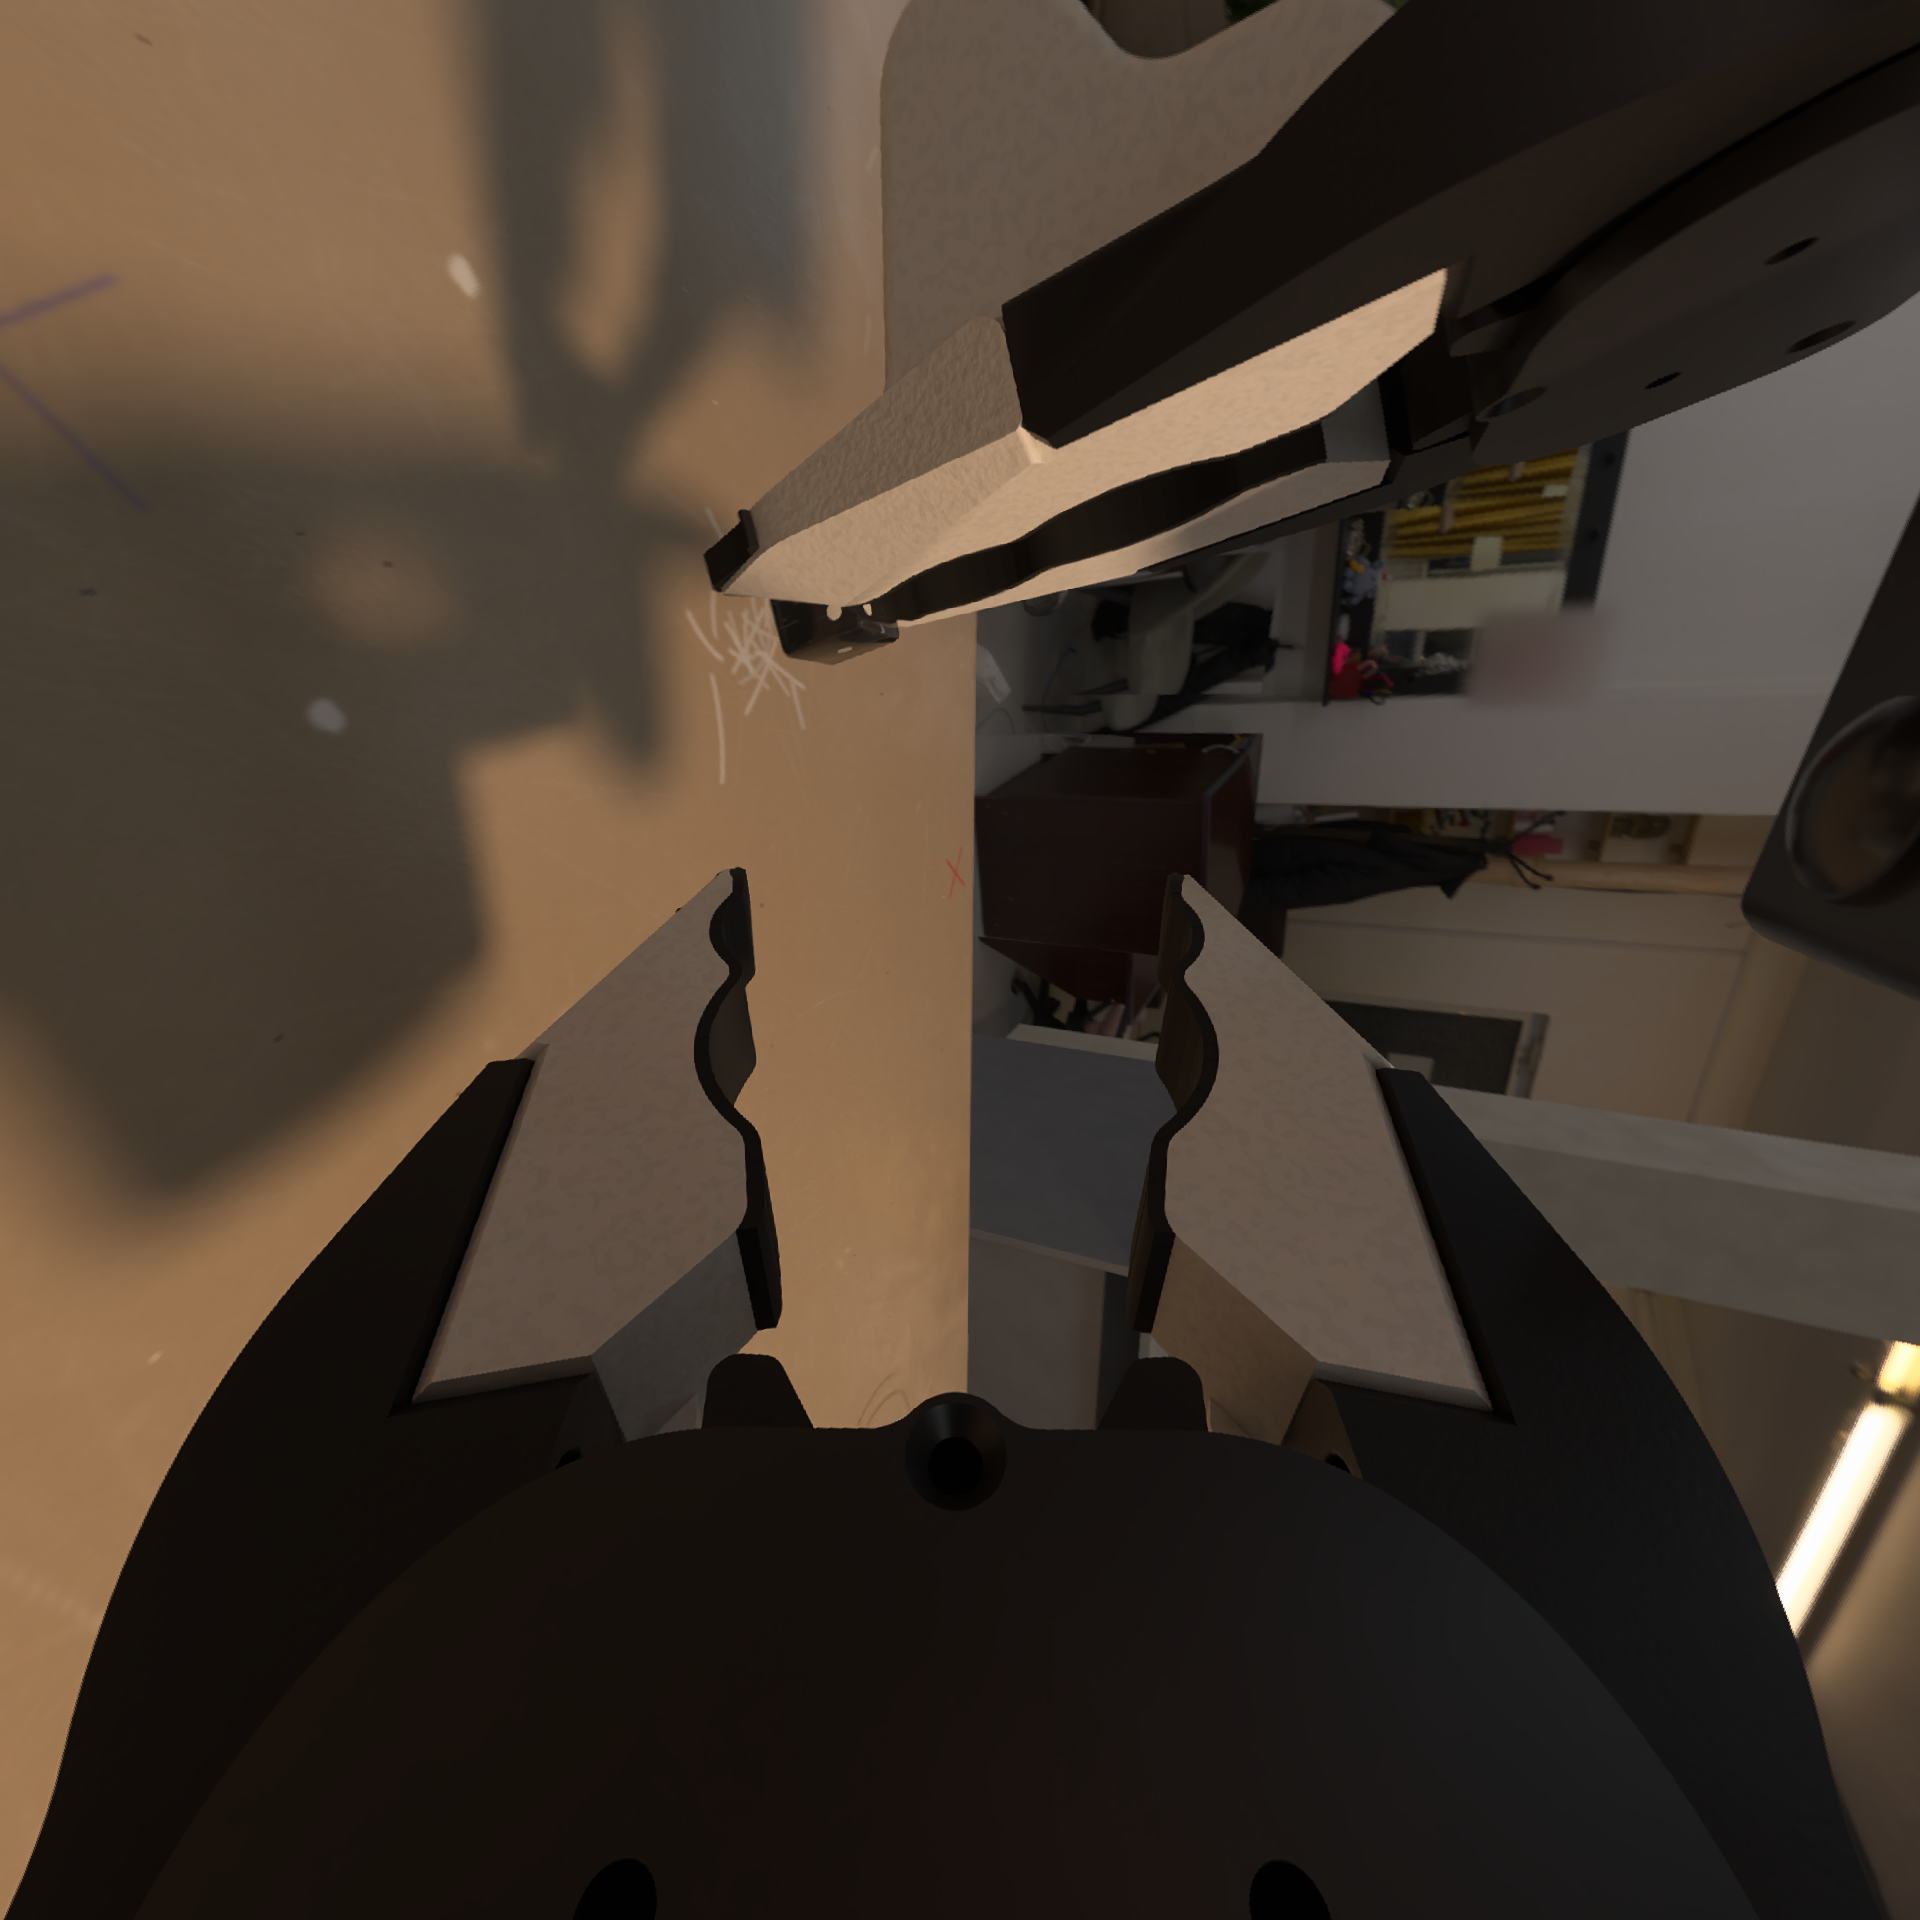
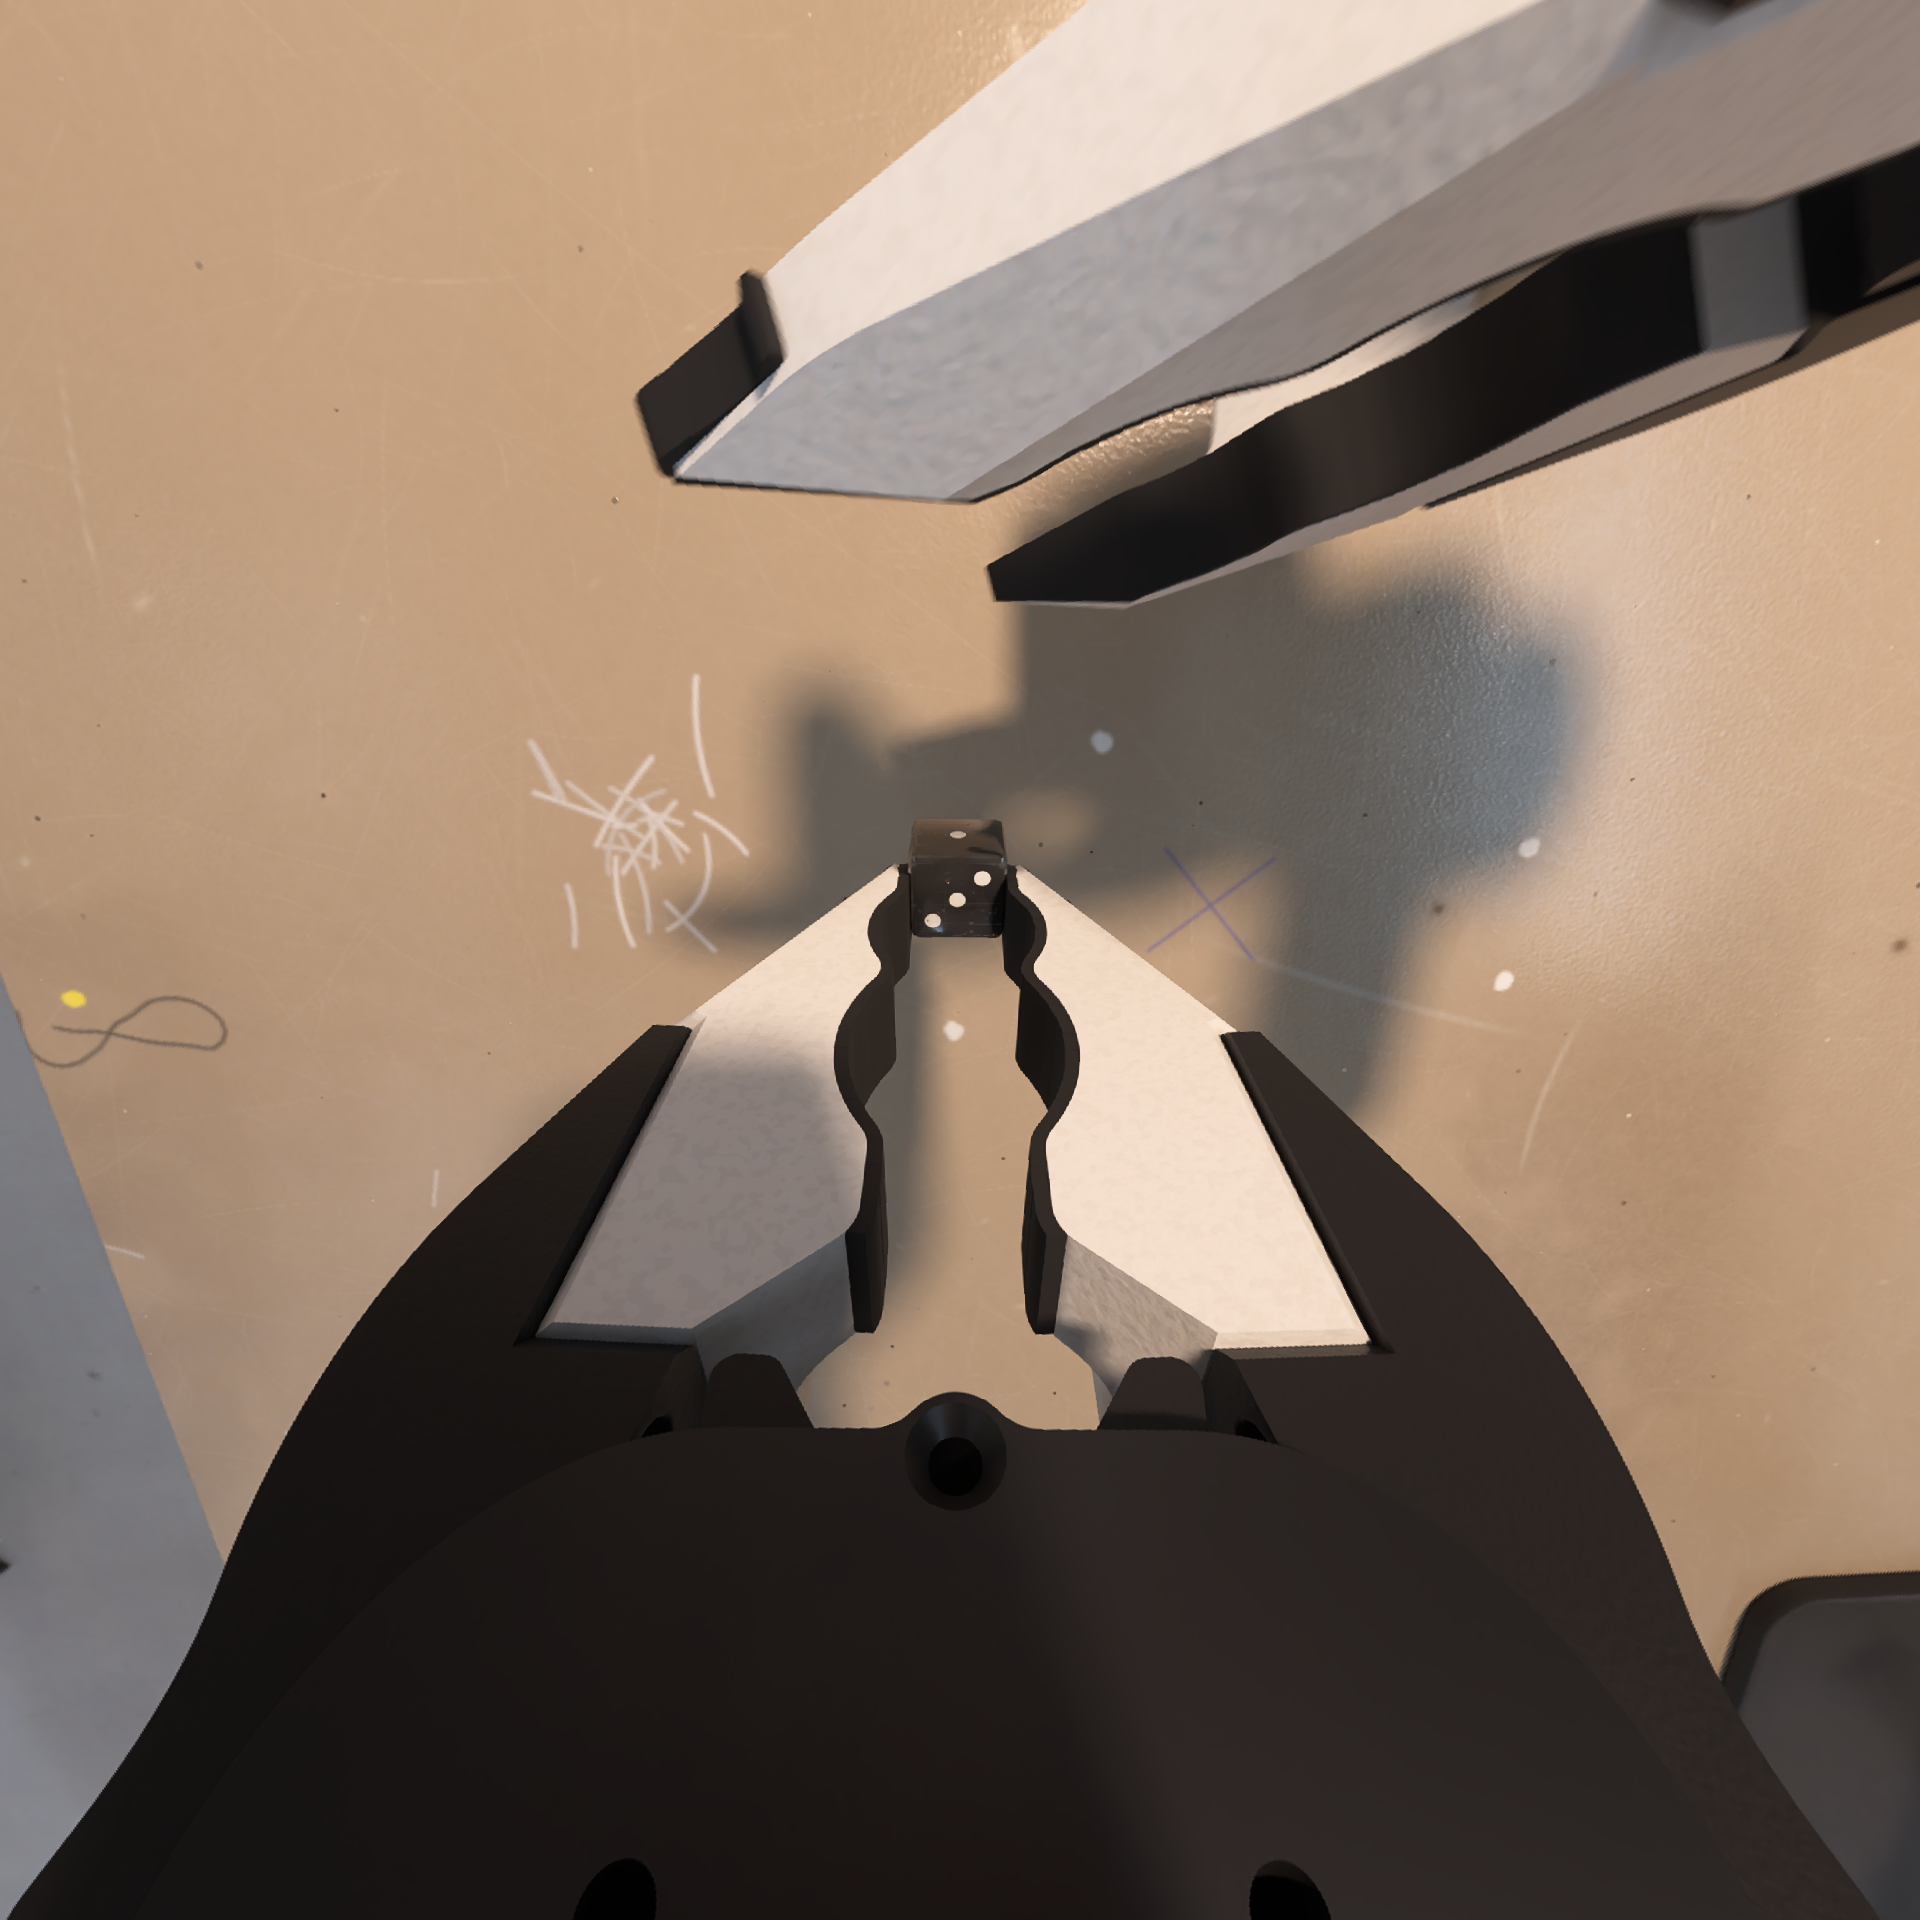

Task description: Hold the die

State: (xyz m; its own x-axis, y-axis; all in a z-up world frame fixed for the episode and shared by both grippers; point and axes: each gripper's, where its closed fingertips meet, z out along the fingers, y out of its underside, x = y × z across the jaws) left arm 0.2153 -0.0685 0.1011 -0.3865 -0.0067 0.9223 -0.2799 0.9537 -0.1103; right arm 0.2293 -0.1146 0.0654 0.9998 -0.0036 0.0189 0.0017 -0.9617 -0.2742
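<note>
The die (image 2: 958,894) is small and black with white pips. My right gripper (image 2: 956,878) is shut on it, pinching it between the very tips of its fingers over the tan table top (image 2: 312,520). In the left wrist view the die (image 1: 831,632) shows at the tip of the right gripper (image 1: 805,608), which reaches in from the upper right. My left gripper (image 1: 956,883) is open and empty, a short way from the die and pointing towards it. It also shows in the right wrist view (image 2: 831,499), coming in from the upper right above the die.
White scratch marks (image 2: 634,831) lie on the table beside the die. The table's edge (image 1: 971,1039) runs close to my left gripper, with a room and furniture beyond it. A dark flat object (image 2: 1829,1704) lies at the lower right and a grey strip (image 2: 62,1351) at the left.
</note>
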